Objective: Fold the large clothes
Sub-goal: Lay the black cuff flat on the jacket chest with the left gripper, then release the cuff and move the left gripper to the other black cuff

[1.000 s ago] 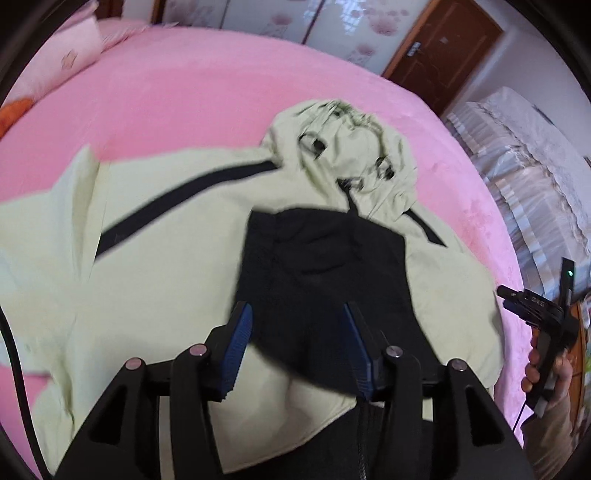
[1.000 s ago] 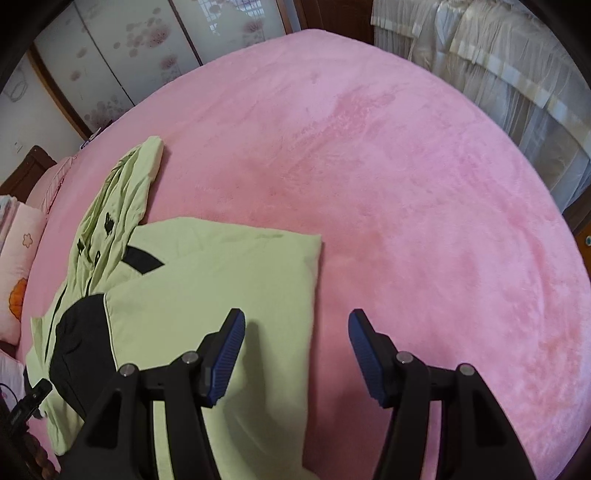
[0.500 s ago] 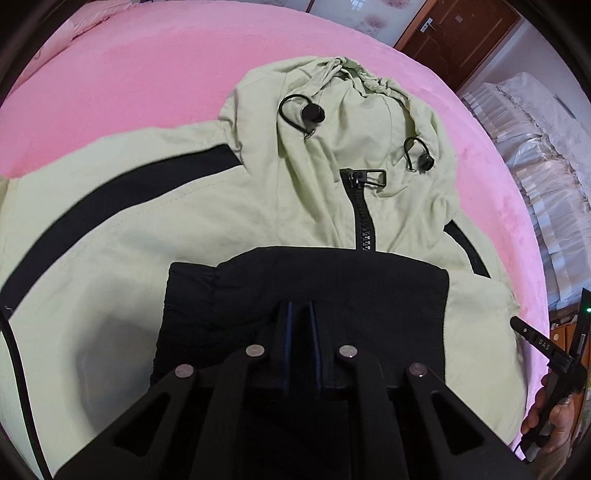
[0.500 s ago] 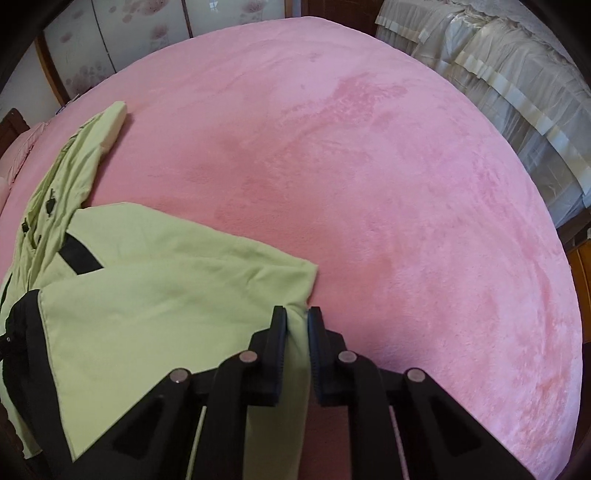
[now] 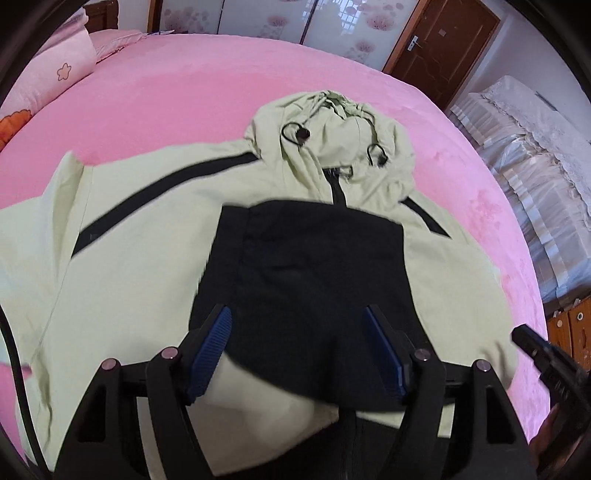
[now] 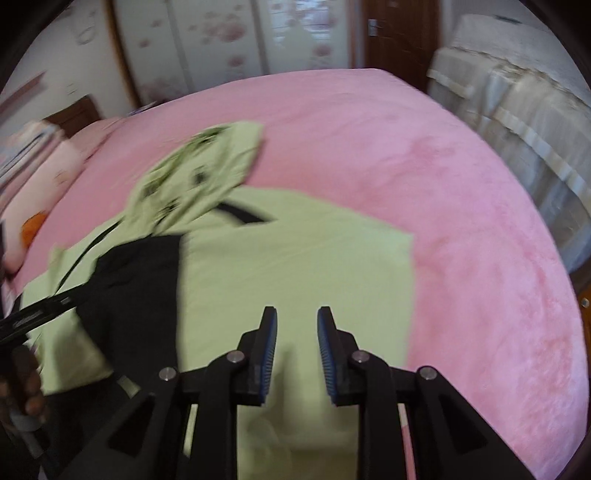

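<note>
A pale green hooded jacket [image 5: 147, 240] with black stripes lies spread on the pink bed [image 5: 184, 85], hood [image 5: 332, 129] at the far end. A black panel [image 5: 306, 280] is folded up over its middle. My left gripper [image 5: 297, 350] is open and empty above that black panel. In the right wrist view the jacket [image 6: 295, 266] has one green side folded inward beside the black panel [image 6: 140, 273]. My right gripper [image 6: 297, 354] is open a little and empty above the green fold. This view is blurred.
Pink pillows [image 5: 44, 74] lie at the bed's far left. A white covered piece of furniture [image 5: 535, 147] stands to the right of the bed. A brown door [image 5: 439, 40] and floral wardrobe panels [image 5: 258, 18] are behind. The bed's pink edge [image 6: 498, 258] curves off at right.
Both grippers were shut on the jacket half a second ago; both have let go, opened and pulled back above it. The black panel and green side lie folded.
</note>
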